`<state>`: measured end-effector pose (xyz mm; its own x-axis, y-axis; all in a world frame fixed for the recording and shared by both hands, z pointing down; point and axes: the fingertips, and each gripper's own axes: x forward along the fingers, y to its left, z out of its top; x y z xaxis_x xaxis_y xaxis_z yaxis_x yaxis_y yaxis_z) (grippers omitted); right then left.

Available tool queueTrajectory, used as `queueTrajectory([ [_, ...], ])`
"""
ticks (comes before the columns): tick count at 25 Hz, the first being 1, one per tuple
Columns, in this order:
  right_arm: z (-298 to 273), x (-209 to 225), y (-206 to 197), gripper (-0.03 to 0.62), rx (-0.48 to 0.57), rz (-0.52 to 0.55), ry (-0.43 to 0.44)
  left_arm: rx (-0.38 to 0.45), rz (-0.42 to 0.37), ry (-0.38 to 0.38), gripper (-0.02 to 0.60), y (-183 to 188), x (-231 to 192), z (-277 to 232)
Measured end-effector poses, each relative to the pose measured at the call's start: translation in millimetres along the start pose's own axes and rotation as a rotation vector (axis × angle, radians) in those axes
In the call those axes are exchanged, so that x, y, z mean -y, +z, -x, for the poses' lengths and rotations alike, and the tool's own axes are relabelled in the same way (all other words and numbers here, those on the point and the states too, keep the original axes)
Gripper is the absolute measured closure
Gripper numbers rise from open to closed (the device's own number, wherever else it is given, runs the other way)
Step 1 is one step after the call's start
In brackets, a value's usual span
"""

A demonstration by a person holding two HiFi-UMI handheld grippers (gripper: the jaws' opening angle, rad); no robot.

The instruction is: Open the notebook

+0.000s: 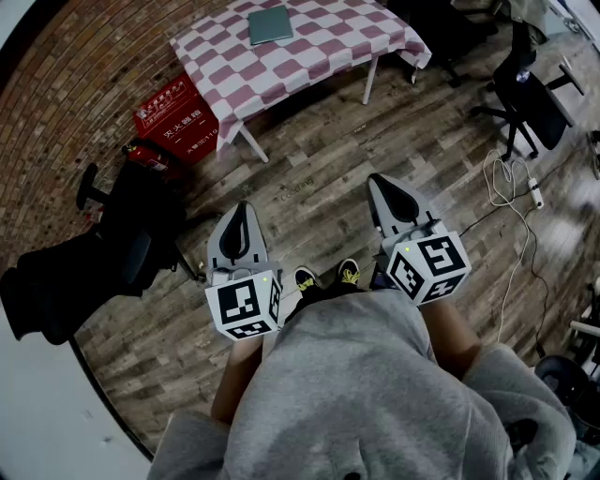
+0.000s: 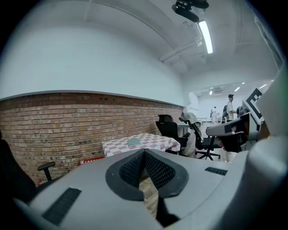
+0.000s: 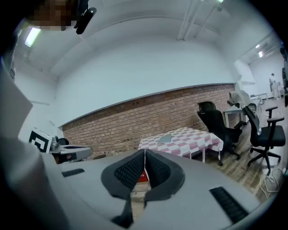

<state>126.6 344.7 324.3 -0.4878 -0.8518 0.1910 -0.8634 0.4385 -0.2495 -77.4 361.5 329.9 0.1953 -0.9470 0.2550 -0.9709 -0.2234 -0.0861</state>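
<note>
A closed grey-green notebook (image 1: 270, 24) lies on a table with a pink-and-white checked cloth (image 1: 309, 56), far ahead of both grippers. It also shows small in the left gripper view as the notebook (image 2: 134, 142) and in the right gripper view as the notebook (image 3: 165, 139). My left gripper (image 1: 242, 208) is held in front of the person's body over the wooden floor, jaw tips together, nothing between them. My right gripper (image 1: 378, 181) is held level beside it, jaws shut and empty. Both point toward the table.
A red box (image 1: 178, 120) stands on the floor by the table's left. A black office chair (image 1: 94, 253) is at the left, another black chair (image 1: 525, 94) at the right, with white cables (image 1: 511, 202) on the floor. A brick wall (image 2: 67, 121) runs behind the table.
</note>
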Motion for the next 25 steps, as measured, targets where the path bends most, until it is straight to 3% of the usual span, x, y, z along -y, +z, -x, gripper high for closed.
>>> queueTrajectory([
  [15,21.0,46.5,4.1,0.568,0.043,-0.048,-0.001,-0.001,-0.017,-0.006,0.571,1.1,43.8,-9.3],
  [25,21.1,44.9,0.2,0.568,0.037,-0.063,0.078,-0.006,0.002,0.03,0.571,-1.9,51.8,-0.2],
])
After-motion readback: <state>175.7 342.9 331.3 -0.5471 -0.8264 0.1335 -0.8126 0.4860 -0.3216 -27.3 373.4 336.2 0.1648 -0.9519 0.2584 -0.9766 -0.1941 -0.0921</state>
